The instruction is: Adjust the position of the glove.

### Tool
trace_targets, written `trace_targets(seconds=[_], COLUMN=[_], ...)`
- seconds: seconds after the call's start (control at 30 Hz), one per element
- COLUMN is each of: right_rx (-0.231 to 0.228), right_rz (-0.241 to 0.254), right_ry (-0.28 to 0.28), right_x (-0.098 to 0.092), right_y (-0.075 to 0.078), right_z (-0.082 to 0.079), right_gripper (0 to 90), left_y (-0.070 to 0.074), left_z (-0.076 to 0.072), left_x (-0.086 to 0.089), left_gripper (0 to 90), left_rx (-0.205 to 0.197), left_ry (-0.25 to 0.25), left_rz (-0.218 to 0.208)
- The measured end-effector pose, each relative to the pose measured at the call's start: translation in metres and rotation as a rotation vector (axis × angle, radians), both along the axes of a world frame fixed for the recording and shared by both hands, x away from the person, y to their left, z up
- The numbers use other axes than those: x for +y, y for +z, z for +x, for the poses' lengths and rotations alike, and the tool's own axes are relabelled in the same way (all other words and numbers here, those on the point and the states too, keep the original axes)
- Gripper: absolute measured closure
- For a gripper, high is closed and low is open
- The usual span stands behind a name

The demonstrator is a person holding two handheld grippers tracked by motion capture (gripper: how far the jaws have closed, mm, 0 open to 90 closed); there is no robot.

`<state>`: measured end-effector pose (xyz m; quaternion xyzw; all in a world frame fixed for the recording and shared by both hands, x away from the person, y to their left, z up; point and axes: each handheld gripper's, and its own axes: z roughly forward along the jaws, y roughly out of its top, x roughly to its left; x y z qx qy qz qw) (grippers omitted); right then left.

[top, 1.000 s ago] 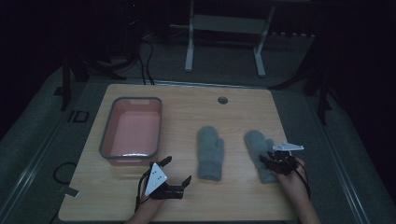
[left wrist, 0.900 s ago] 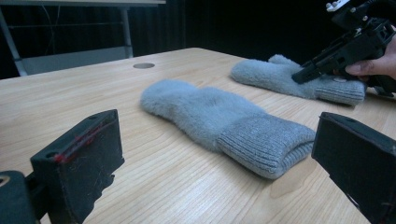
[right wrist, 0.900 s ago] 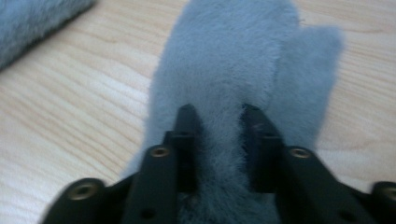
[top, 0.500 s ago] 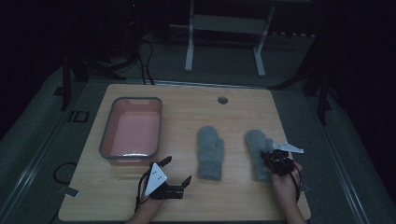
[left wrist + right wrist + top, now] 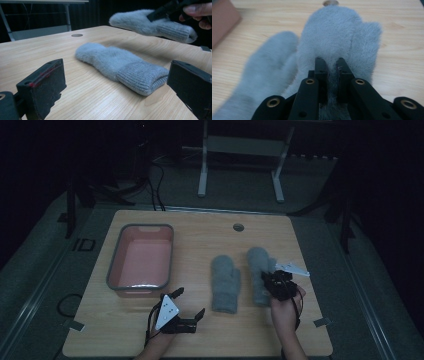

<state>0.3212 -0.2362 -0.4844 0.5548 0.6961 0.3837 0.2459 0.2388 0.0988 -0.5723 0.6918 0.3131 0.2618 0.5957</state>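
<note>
I see two grey mittens. My right gripper (image 5: 332,62) pinches one mitten (image 5: 339,32) above the table (image 5: 200,240). The other mitten (image 5: 225,282) lies flat. My left gripper (image 5: 187,305) is wide, holding nothing. One pink tub (image 5: 142,257) sits left.

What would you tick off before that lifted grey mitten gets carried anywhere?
1. Right gripper pinching the lifted mitten: ok.
2. Lifted mitten clear of the table: ok, seen in the left gripper view.
3. Grip deep enough to hold: cannot tell.
4. Other mitten lying flat, apart from the lifted one: ok.
5. Pink bin with room inside: ok.
6. Left gripper open, out of the way: ok.
</note>
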Motion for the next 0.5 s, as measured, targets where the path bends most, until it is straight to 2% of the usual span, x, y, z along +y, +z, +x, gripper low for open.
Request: trace_targets(seconds=[0.03,0.17,0.3,0.4,0.5], right_rx=[-0.007,-0.013,-0.009,-0.016,-0.006], right_rz=[-0.004,0.041,0.062,0.03,0.046], right_ry=[0.004,0.004,0.001,0.025,0.038], right_x=[0.005,0.025,0.043,0.062,0.075], right_y=[0.002,0.009,0.011,0.011,0.01], right_z=[0.0,0.0,-0.002,-0.003,0.0], right_gripper=[83.0,83.0,83.0,82.9,82.9], left_y=[0.0,0.0,0.0,0.0,0.0], left_z=[0.0,0.0,0.0,0.0,0.0], left_x=[0.0,0.0,0.0,0.0,0.0], left_gripper=[2.2,2.2,2.2,2.2,2.2], left_rx=[0.0,0.0,0.0,0.001,0.001], left_ry=[0.0,-0.002,-0.003,-0.004,-0.005], left_rz=[-0.001,0.0,0.001,0.001,-0.001])
